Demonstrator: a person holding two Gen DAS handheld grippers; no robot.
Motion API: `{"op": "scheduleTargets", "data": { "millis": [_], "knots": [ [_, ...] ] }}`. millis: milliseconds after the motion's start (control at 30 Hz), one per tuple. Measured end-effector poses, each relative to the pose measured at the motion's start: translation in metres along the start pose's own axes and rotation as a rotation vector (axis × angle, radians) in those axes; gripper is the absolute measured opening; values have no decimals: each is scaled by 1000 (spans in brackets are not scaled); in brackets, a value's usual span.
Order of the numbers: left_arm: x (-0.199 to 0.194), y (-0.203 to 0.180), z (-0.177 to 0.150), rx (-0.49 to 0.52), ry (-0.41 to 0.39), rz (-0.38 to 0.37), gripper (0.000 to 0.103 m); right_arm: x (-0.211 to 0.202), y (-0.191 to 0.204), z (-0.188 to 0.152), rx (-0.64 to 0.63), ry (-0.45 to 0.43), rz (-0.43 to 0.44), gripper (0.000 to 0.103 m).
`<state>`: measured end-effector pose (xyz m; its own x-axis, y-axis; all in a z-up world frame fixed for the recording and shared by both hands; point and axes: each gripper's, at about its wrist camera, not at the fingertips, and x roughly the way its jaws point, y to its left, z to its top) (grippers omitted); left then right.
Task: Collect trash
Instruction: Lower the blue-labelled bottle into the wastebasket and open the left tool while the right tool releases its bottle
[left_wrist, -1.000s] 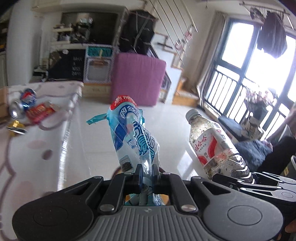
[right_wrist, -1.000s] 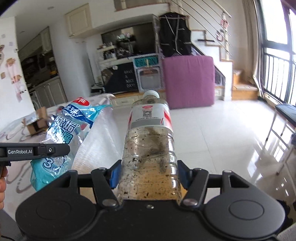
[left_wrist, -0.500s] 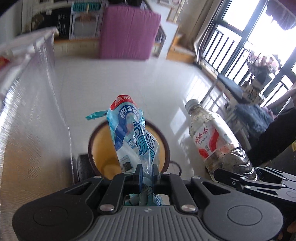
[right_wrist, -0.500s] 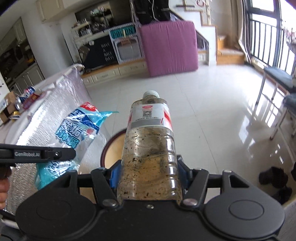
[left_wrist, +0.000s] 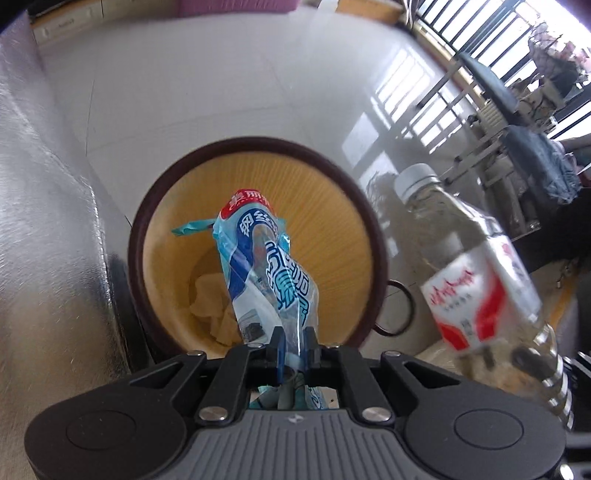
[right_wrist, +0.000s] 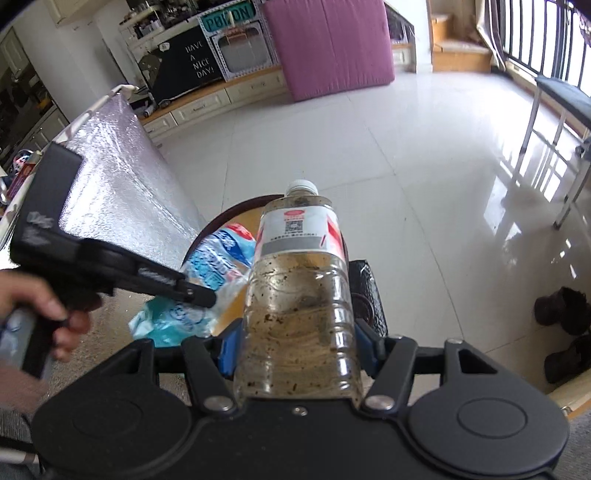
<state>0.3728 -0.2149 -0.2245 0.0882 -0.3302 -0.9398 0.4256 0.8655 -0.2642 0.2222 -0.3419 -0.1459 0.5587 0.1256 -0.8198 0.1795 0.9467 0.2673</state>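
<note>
Left gripper (left_wrist: 294, 349): fingers (left_wrist: 277, 350) closed tight on the lower end of a blue-and-white plastic wrapper (left_wrist: 266, 269), red band at its far tip, a torn teal strip sticking out to the side. Wrapper stands out ahead of the fingers, directly over the mouth of a round bin (left_wrist: 255, 147) with a dark brown rim and yellow ribbed inside; crumpled pale paper (left_wrist: 210, 299) lies at the bottom, under the wrapper. Right gripper (right_wrist: 295, 341): blue fingers (right_wrist: 226, 347) clamped on both sides of a clear plastic bottle (right_wrist: 299, 280), holding it at the lower body, white cap pointing away from the fingers, red-and-white label on the upper part, inside wall speckled with dark residue. In the right wrist view the bottle's far end sits over the bin rim (right_wrist: 236, 212), with the left gripper (right_wrist: 212, 295) and its wrapper (right_wrist: 207, 273) just left of the bottle. A hand (right_wrist: 44, 306) grips the left gripper's handle. Silver textured cover (right_wrist: 122, 177) hangs off the worktop edge left of both grippers, beside the bin. Glossy white tile floor (right_wrist: 424, 155) beyond; dark shoes (right_wrist: 561, 306) right of the right gripper.
</note>
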Motion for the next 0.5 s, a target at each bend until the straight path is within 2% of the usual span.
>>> {"op": "scheduleTargets", "data": {
  "millis": [167,267,500],
  "knots": [
    [45,7,16,57,108,16,10,21,2,16,-20,45,11,63],
    [70,8,19,95,151,73,10,35,5,24,-27,83,6,63],
    [94,21,34,66,94,80,10,71,17,58,-62,181,8,63]
  ]
}}
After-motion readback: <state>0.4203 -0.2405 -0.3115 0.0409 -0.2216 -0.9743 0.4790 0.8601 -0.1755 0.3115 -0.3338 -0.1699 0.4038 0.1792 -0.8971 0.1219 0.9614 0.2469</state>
